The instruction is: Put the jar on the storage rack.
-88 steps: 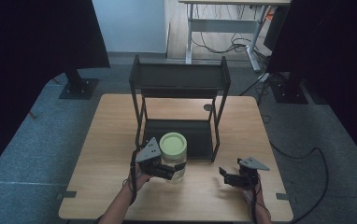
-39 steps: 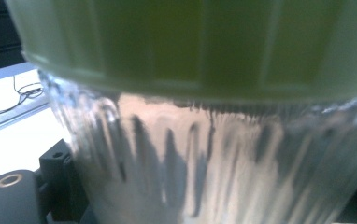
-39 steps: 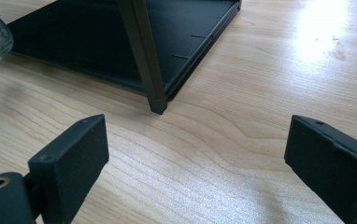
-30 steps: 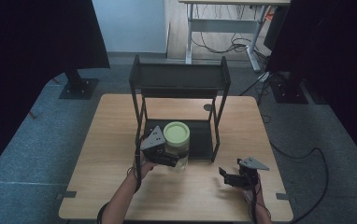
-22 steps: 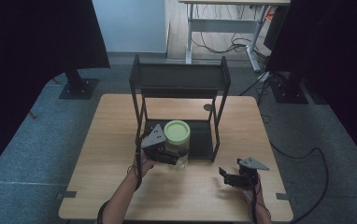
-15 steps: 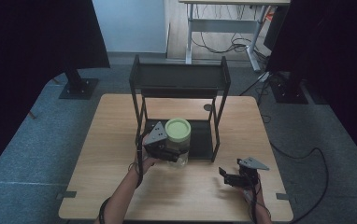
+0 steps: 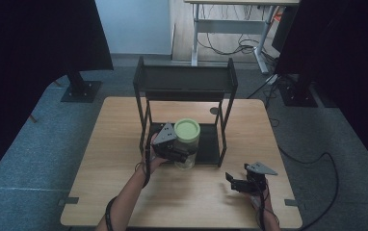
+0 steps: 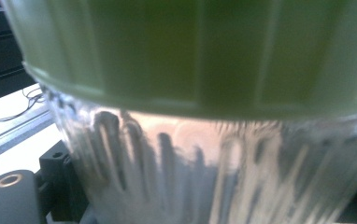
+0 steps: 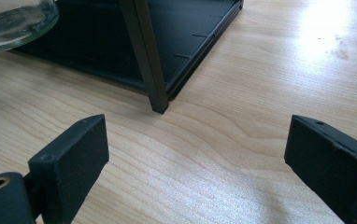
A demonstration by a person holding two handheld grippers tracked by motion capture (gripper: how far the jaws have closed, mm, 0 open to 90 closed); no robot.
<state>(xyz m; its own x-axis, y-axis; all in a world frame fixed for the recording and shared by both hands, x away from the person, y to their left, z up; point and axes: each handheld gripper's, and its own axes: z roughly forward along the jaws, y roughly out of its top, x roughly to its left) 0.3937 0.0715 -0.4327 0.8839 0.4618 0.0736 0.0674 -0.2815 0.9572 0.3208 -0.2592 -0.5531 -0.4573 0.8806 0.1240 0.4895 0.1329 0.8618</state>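
A ribbed clear glass jar (image 7: 187, 149) with a pale green lid (image 7: 187, 129) — clamped in the left hand-held gripper (image 7: 181, 155) at the black rack's (image 7: 184, 82) front edge — while the right hand-held gripper (image 7: 231, 179) gapes wide over the table (image 7: 105, 144).

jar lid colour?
Pale green. The lid tops a clear glass jar; the high view shows it best, from above.

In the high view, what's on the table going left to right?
Left gripper → jar → right gripper
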